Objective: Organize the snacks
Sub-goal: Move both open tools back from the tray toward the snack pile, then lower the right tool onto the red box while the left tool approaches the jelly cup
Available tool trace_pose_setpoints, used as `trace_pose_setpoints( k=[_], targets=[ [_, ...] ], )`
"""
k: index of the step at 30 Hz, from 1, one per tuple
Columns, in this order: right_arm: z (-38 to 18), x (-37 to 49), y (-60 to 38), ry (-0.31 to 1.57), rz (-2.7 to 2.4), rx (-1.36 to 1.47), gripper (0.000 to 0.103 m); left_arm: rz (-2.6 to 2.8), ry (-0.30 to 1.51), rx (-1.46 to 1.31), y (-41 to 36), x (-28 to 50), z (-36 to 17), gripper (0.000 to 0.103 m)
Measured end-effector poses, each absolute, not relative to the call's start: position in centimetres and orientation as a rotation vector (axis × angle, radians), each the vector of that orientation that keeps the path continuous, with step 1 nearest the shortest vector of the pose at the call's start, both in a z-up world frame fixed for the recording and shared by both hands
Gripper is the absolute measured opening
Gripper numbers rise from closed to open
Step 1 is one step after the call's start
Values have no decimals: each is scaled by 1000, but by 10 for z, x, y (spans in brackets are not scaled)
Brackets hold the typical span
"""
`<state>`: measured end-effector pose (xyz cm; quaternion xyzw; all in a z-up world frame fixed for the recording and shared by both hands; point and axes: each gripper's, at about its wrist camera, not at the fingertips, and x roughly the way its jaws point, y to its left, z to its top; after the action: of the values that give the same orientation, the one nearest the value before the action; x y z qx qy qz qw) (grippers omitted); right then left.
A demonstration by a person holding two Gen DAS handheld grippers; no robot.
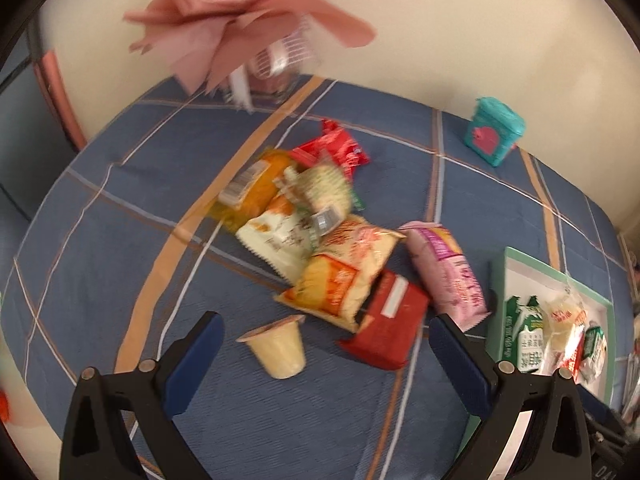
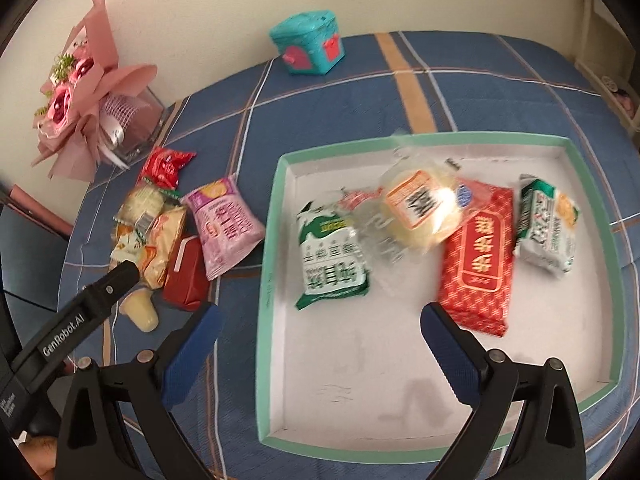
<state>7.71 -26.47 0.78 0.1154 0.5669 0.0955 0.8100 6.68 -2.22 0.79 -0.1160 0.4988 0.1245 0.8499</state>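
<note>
Green-rimmed tray [image 2: 276, 200] with four snack packets [image 2: 476, 264] inside — both tongs [image 1: 326, 354] [image 2: 320, 340] wide open, empty.

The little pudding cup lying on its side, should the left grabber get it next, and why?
Probably yes: ease the open left gripper forward and down onto the pudding cup. It lies tipped on the blue cloth, nearest of the loose snacks and almost between the fingers, while the tray has bare floor left.

Right hand-held gripper [image 2: 320, 328] hovers spread above the tray [image 2: 276, 208] holding snack packets [image 2: 476, 256].
</note>
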Motion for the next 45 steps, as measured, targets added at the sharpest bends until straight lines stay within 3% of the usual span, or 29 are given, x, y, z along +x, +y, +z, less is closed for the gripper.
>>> trace_pose_setpoints(
  k=[11, 22, 24, 26, 28, 45],
  targets=[
    [16, 80, -230, 1194, 276, 267, 100, 359, 1061, -384, 26, 57, 0, 102],
    [23, 82, -179, 1156, 346, 196, 98, 417, 1070, -488, 54, 52, -10, 94],
    [19, 84, -171, 1167, 357, 192, 93, 419, 1071, -506, 58, 52, -12, 94],
    [13, 88, -164, 1186, 366, 186, 78, 428, 1074, -513, 61, 52, -14, 94],
    [7, 91, -158, 1202, 366, 179, 72, 433, 1080, -518, 63, 54, -16, 94],
    [-18, 118, -121, 1261, 354, 152, 53, 433, 1099, -548, 69, 66, -25, 92]
  ],
)
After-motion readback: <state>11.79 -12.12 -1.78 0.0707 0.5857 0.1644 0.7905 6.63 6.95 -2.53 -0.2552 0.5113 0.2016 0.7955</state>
